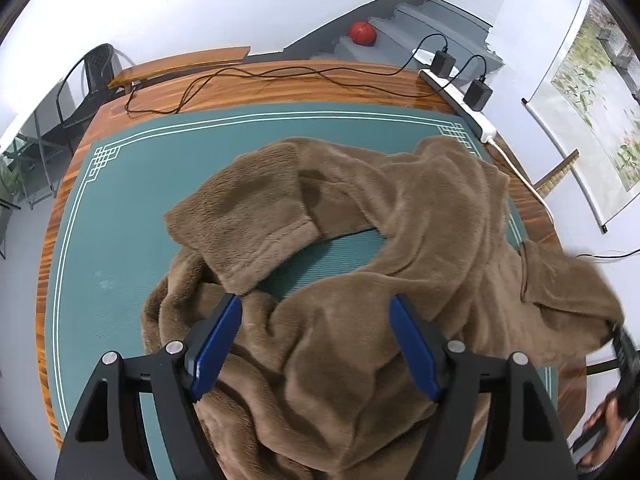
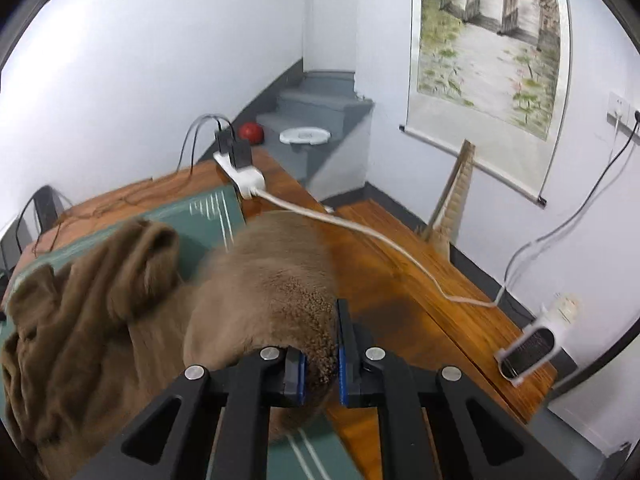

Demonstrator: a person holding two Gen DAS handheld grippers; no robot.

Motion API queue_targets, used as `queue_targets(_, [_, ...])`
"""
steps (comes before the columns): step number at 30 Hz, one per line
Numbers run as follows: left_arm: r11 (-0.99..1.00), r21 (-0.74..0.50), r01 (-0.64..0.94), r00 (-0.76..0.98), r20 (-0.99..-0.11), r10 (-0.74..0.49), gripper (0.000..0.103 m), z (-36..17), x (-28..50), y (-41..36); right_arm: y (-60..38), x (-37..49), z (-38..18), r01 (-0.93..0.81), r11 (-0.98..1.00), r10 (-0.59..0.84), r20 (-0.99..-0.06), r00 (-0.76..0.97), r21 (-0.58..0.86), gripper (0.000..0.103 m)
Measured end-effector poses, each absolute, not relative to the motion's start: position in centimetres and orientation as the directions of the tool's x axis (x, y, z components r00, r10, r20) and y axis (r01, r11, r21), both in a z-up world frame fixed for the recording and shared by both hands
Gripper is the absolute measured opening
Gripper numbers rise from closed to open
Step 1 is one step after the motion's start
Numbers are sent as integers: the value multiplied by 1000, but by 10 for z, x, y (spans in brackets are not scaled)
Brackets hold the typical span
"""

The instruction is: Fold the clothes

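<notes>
A: Left gripper [image 1: 316,344], left wrist view. Jaws stand wide apart, blue pads facing each other across a gap. Nothing is pinched between them. The brown fleece garment [image 1: 360,240] lies under the gap in a rumpled heap; whether the pads brush the pile I cannot tell.

B: Noted. Right gripper [image 2: 320,360]?

A: Jaws drawn together and clamped on a thick fold of the same garment [image 2: 256,292]. The fleece bulges out ahead of the pads and hangs off to the left. In the left wrist view the right gripper [image 1: 622,344] shows at the far right edge with the cloth stretched up to it and blurred there. A hand [image 1: 600,428] is on its grip below.

B: Where does the garment lie?

A: On the green mat [image 1: 120,240] that covers most of the wooden table [image 1: 280,84]. One sleeve is folded across the middle, with a patch of mat showing beneath it. The clamped end reaches past the mat's right border, over bare wood.

B: Anything else close by?

A: A white power strip [image 2: 244,174] with two black adapters sits at the far table edge, and its cable [image 2: 360,232] runs along the wood just beside the lifted fold.
</notes>
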State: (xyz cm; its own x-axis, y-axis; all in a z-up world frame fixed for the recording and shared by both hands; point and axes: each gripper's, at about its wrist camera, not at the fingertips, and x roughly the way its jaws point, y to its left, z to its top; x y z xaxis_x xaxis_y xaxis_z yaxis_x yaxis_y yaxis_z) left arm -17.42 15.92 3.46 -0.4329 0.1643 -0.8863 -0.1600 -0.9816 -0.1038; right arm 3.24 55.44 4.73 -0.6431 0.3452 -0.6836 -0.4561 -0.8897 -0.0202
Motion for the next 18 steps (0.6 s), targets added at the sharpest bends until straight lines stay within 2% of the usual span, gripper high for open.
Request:
queue_targets(2, [-981,-111,-157,-435,-884,170,79,40,-173,166,560,56,42,-453,-892,331,-708,-623,-19,14])
queue_targets(5, [-981,-116,-153,-447,-878,173,79,52,-168,175,567,77,26,-445,-896,293,-756,-585,-3,25])
queue_targets(7, [-981,-116,-155,-457,-872,175,79,60,-164,181,571,88,17,-448,-894,288,-769,-571,-2,43])
queue_targets(8, [-980,-118,-158,-461,-869,178,80,64,-163,183,575,93,15,-449,-893,282,-771,-572,7,70])
queue_targets(9, [-980,-118,-159,-467,-866,180,80,69,-162,185,578,98,12,-450,-893,275,-772,-573,16,84])
queue_targets(14, [-982,-113,-150,-469,-866,171,80,82,-168,189,580,124,25,-402,-908,196,-733,-651,115,84])
queue_targets(18, [-966,-193,-172,-407,-879,248,80,78,-193,194,565,123,27,-328,-926,92,-730,-677,188,84])
